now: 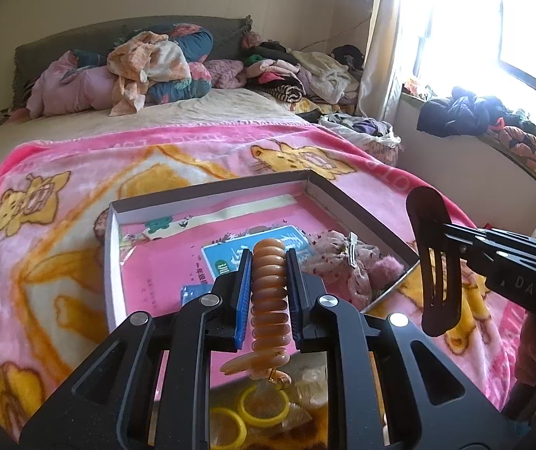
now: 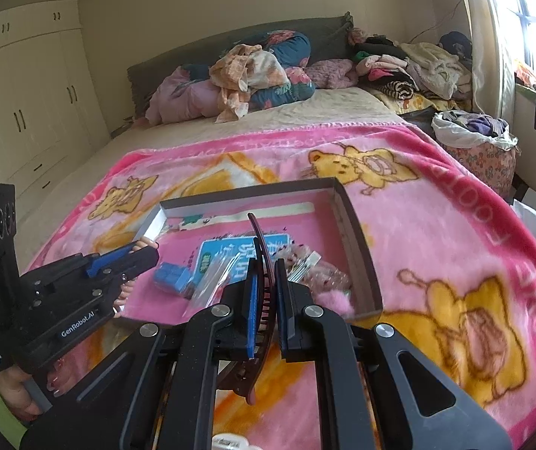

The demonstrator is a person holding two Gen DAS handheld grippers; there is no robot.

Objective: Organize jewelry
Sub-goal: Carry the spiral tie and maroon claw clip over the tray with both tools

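Wardrobe [image 2: 24,112] right view only; left tool [image 1: 268,292] grips spiral tie [image 1: 270,300], right tool [image 2: 264,311] hair clip [image 2: 262,285].

The left claw [image 1: 268,292] is clamped on an amber spiral hair tie [image 1: 269,300], standing upright between its blue pads. The right claw [image 1: 452,240] (entering from the right) grips a brown hair clip [image 1: 433,262] — both above the shallow box [image 1: 114,247] on a pink blanket [image 1: 61,187].
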